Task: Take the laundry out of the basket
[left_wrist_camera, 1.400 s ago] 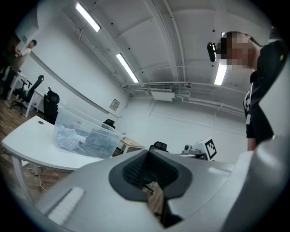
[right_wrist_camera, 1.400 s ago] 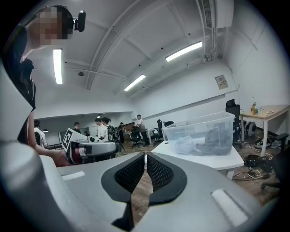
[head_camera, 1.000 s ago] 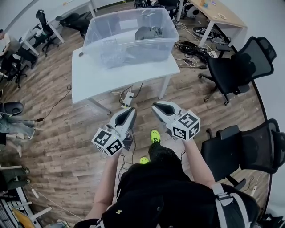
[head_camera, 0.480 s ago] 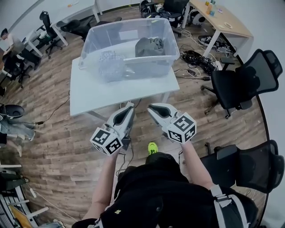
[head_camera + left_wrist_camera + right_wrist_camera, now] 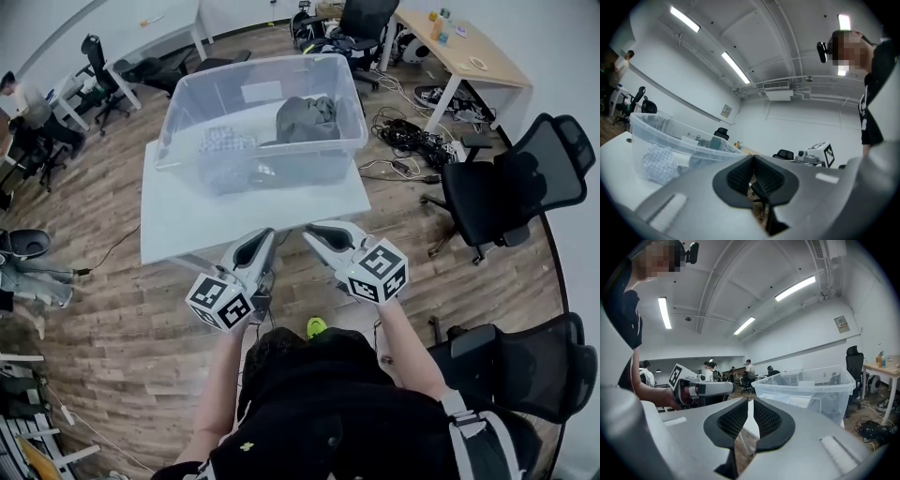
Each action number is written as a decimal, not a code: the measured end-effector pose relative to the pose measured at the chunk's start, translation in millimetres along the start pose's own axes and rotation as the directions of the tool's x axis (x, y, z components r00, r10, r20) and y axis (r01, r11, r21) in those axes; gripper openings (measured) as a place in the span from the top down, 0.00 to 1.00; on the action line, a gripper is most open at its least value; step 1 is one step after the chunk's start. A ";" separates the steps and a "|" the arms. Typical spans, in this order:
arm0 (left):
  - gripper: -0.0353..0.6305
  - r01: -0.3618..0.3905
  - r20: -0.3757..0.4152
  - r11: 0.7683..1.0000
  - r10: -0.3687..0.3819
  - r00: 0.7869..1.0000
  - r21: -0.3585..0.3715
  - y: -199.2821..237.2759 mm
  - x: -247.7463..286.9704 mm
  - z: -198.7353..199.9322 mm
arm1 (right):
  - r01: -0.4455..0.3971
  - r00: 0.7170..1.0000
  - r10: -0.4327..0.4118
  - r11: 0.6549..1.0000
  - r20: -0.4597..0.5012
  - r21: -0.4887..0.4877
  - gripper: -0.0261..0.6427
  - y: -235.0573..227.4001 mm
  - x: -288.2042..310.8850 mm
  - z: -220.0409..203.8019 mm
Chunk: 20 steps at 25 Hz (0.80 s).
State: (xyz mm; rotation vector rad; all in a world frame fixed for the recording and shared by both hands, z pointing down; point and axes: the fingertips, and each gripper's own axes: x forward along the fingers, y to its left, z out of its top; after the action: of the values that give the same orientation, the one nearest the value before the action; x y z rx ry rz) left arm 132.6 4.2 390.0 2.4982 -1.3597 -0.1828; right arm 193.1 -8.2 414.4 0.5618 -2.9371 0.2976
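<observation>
**Poised, With Nothing in Hand**

Head view: the laundry (image 5: 307, 117) lies in the clear basket (image 5: 349, 141) on the white table (image 5: 244, 211). The left gripper (image 5: 265, 234) and right gripper (image 5: 312, 231) are held level just short of it, seemingly ready to reach in. Left gripper view: the jaws are clenched on nothing. Right gripper view: the jaws are likewise pressed together and empty.

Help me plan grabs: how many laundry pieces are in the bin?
2: grey garment, far right of the clear bin; pale checked cloth, near left. More may be hidden.

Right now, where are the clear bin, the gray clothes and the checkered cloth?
clear bin (image 5: 309, 161), head view, front wall
gray clothes (image 5: 305, 117), head view, its middle
checkered cloth (image 5: 223, 145), head view, its middle
</observation>
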 end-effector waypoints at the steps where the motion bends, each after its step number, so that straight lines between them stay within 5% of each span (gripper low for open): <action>1: 0.93 -0.002 -0.002 1.000 0.002 1.000 -0.003 0.9 2.3 0.1 | 0.001 1.000 -0.001 1.000 0.000 0.001 0.93 -3.1 -0.1 0.9; 20: 0.94 0.047 0.021 0.996 -0.049 0.999 0.076 94.9 85.6 64.6 | 0.045 0.998 -0.043 0.997 0.033 -0.058 0.86 -86.4 75.8 60.5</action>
State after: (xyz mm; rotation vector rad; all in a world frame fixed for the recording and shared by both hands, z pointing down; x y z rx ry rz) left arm 87.4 -128.5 360.5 2.6002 -1.3405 -0.1742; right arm 150.0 -126.7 383.0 0.6283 -2.9486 0.1977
